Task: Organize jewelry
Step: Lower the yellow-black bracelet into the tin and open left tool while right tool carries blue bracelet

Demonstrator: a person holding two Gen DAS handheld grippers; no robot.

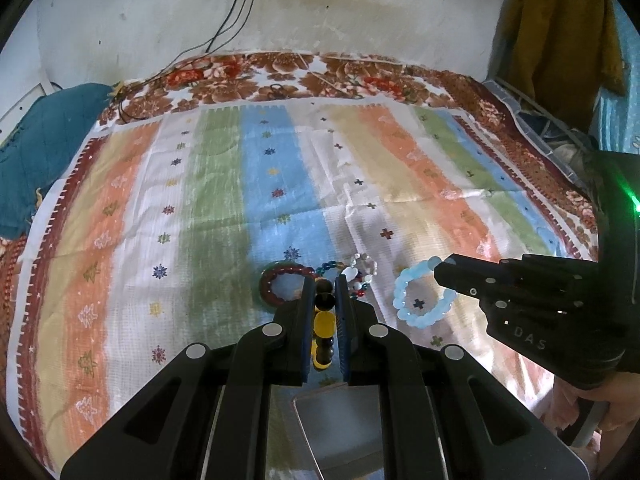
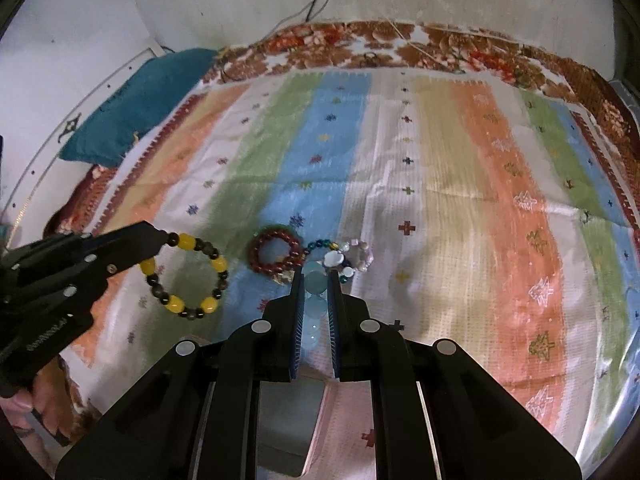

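My left gripper (image 1: 325, 280) is shut on a yellow and black bead bracelet (image 1: 324, 326) and holds it above the striped cloth; the bracelet hangs as a ring in the right wrist view (image 2: 188, 276). My right gripper (image 2: 316, 276) is shut on a light blue bead bracelet (image 2: 314, 300), seen as a ring in the left wrist view (image 1: 420, 294). On the cloth lie a dark red bead bracelet (image 1: 280, 284) (image 2: 274, 256), a blue bead bracelet (image 2: 320, 245) and a white pearl-like bracelet (image 1: 362, 266) (image 2: 356, 258), bunched together just beyond both grippers.
A striped cloth (image 1: 240, 200) covers a bed with a floral sheet (image 1: 280, 76). A teal pillow (image 1: 36, 152) lies at the far left. Cables (image 1: 224, 28) hang down the wall. A shiny tray or box edge (image 1: 340, 432) sits under the left gripper.
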